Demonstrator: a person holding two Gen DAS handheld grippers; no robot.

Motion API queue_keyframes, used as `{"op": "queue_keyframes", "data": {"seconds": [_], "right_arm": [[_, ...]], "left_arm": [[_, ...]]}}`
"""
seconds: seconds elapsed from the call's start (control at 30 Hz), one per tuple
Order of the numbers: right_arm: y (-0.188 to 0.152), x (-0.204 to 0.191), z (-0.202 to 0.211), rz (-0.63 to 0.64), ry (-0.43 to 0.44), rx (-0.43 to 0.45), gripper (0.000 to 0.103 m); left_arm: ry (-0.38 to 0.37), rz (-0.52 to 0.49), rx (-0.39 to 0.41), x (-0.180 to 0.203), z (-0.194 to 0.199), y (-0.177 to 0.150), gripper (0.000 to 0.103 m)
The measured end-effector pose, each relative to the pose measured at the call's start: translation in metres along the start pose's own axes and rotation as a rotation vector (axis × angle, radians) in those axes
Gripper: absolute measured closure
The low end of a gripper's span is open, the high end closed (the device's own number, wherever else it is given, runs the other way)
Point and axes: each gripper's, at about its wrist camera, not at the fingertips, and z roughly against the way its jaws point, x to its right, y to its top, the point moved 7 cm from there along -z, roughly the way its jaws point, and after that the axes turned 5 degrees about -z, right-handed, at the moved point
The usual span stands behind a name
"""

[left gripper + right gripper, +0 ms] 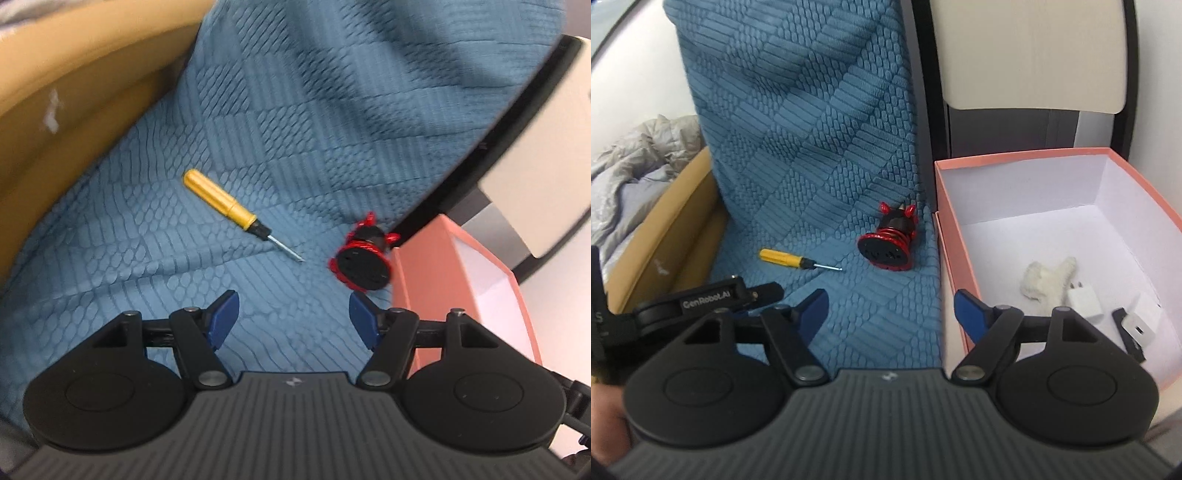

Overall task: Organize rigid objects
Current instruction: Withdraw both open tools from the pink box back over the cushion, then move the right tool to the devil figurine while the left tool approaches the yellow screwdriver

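A yellow-handled screwdriver (pixel 229 212) lies on the blue textured cover (pixel 258 147), tip pointing right. A black and red spring figure (pixel 364 260) lies on its side to its right, close to the pink box (pixel 436 280). My left gripper (pixel 293 317) is open and empty, low over the cover, just short of both. In the right wrist view the screwdriver (pixel 786 258), the figure (pixel 890 240) and the pink box (pixel 960 236) show ahead. My right gripper (pixel 890 314) is open and empty, over the cover beside the box's left wall. The left gripper's body (pixel 701 299) shows at the left.
The pink box holds a white fluffy item (pixel 1049 277), two white chargers (pixel 1086 301) and a dark flat piece (pixel 1128 332). A tan padded edge (pixel 74 110) borders the cover on the left. A cream panel with a black frame (pixel 1034 55) stands behind the box. Grey bedding (pixel 635 155) lies at far left.
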Motion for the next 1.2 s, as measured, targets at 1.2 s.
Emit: {"op": "queue_keyframes", "data": {"seconds": [1.2], "right_arm": [[0.058, -0.009, -0.169, -0.109, -0.055, -0.061, 0.037]], "left_arm": [[0.034, 0.384, -0.117, -0.068, -0.122, 0.068, 0.046]]}}
